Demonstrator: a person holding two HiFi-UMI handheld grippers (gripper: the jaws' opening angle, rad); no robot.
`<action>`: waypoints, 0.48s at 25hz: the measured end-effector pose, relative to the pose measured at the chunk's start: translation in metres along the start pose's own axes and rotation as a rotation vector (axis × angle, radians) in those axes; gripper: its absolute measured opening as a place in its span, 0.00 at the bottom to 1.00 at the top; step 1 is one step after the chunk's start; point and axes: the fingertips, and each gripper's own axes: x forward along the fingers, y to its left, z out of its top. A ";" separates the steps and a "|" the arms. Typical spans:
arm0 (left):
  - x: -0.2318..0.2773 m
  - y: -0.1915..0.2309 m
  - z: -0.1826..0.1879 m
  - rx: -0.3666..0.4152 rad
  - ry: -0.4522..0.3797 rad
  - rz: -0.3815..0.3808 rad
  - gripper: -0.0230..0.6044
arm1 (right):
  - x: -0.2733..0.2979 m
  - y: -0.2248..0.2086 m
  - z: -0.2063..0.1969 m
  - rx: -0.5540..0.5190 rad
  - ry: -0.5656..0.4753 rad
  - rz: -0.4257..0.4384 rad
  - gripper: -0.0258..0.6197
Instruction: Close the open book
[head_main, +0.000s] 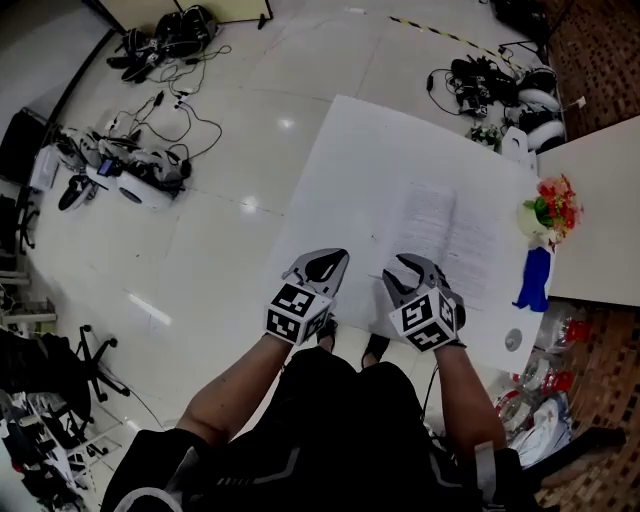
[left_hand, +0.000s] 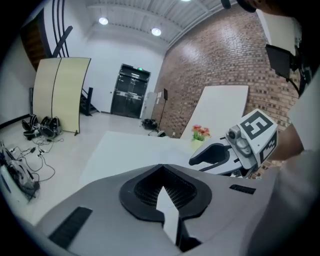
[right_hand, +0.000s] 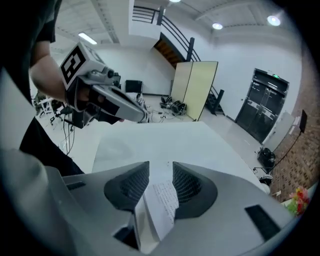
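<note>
One open book (head_main: 445, 235) lies flat on one white rectangular table (head_main: 370, 140), its pale printed pages nearly lost against the tabletop; the print is too fine to read. A person holds two grey, smooth plastic grippers over the table's near edge. The left gripper (head_main: 338, 258) sits just left of the book, jaw tips together; a white sliver shows behind them, and I cannot tell what it is. The right gripper (head_main: 412, 265) is over the book's near edge, jaws wide apart. Its dark ribbed pads (right_hand: 187, 185) flank a printed page without pressing on it. At the table's far right stand one small bunch of red and yellow flowers (head_main: 555, 203) and one crumpled blue cloth (head_main: 533, 280), its edge partly cut off.
</note>
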 end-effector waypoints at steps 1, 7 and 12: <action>0.005 0.003 -0.009 -0.007 0.018 -0.004 0.03 | 0.009 0.004 -0.006 -0.026 0.028 0.011 0.20; 0.022 0.011 -0.050 -0.033 0.105 -0.016 0.03 | 0.049 0.030 -0.035 -0.155 0.152 0.087 0.20; 0.025 0.008 -0.059 -0.030 0.121 -0.039 0.03 | 0.067 0.038 -0.050 -0.233 0.218 0.106 0.20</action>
